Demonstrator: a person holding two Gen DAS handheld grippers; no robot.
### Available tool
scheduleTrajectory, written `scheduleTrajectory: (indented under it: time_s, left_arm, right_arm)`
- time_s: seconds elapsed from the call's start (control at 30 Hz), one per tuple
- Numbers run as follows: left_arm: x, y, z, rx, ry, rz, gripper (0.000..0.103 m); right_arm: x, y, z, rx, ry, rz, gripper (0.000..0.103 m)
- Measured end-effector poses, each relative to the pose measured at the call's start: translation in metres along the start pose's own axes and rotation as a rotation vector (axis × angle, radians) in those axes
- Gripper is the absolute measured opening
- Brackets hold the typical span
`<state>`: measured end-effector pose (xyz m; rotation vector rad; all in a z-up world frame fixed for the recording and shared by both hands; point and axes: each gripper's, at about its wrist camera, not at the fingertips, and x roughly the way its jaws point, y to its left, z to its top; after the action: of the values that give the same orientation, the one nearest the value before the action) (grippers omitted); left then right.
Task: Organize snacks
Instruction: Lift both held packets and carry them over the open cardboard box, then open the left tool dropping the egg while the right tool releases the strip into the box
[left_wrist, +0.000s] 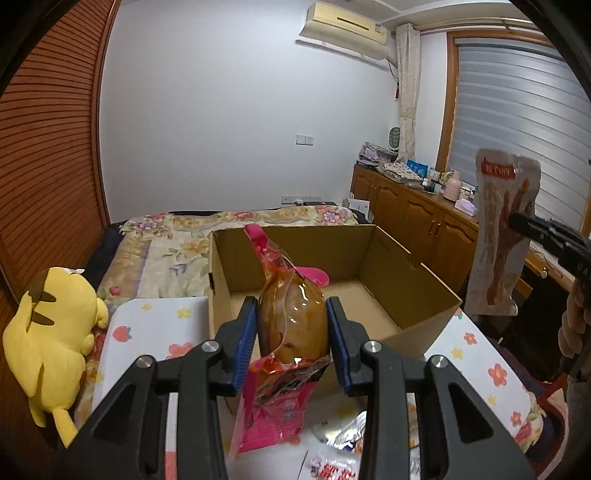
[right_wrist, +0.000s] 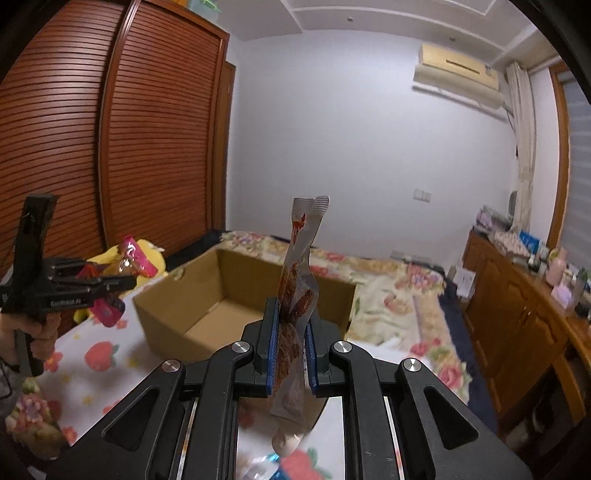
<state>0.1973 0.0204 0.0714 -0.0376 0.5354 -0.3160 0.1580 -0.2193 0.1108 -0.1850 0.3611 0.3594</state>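
My left gripper (left_wrist: 291, 325) is shut on a pink snack pouch (left_wrist: 286, 321) with a clear window showing brown food, held upright in front of the open cardboard box (left_wrist: 406, 288). My right gripper (right_wrist: 291, 325) is shut on a flat silver snack pouch (right_wrist: 301, 273) with brown meat pictured, held upright above the near side of the box (right_wrist: 173, 310). The box looks empty inside. The silver pouch also shows in the left wrist view (left_wrist: 502, 229), to the right of the box. The left gripper with the pink pouch shows in the right wrist view (right_wrist: 122, 280), left of the box.
The box stands on a white floral tabletop (left_wrist: 155, 325) over a flowered bed (left_wrist: 166, 240). A yellow plush toy (left_wrist: 51, 332) lies at the left. More snack packets (left_wrist: 340, 443) lie near the front. A wooden cabinet (left_wrist: 413, 210) lines the right wall.
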Motion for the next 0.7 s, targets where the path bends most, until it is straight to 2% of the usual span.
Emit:
scheduleTrajectory:
  time_s: [0.17,0.3,0.53,0.7]
  left_arm:
    - [0.018,-0.001,0.013,0.010,0.007,0.024,0.035]
    - [0.032,0.001,0.016,0.014,0.019,0.038,0.035]
    - [0.066,-0.004,0.015,0.013,0.067,0.058,0.035]
    - [0.080,-0.007,0.011,0.014,0.089,0.062,0.035]
  right_arm:
    - [0.021,0.002,0.019,-0.017,-0.021,-0.011,0.010]
    - [0.049,0.006,0.023,-0.030,0.003,-0.037,0.010]
    - [0.094,0.008,0.017,-0.040,0.061,-0.068,0.010]
    - [0.122,0.014,-0.002,-0.048,0.124,-0.081,0.010]
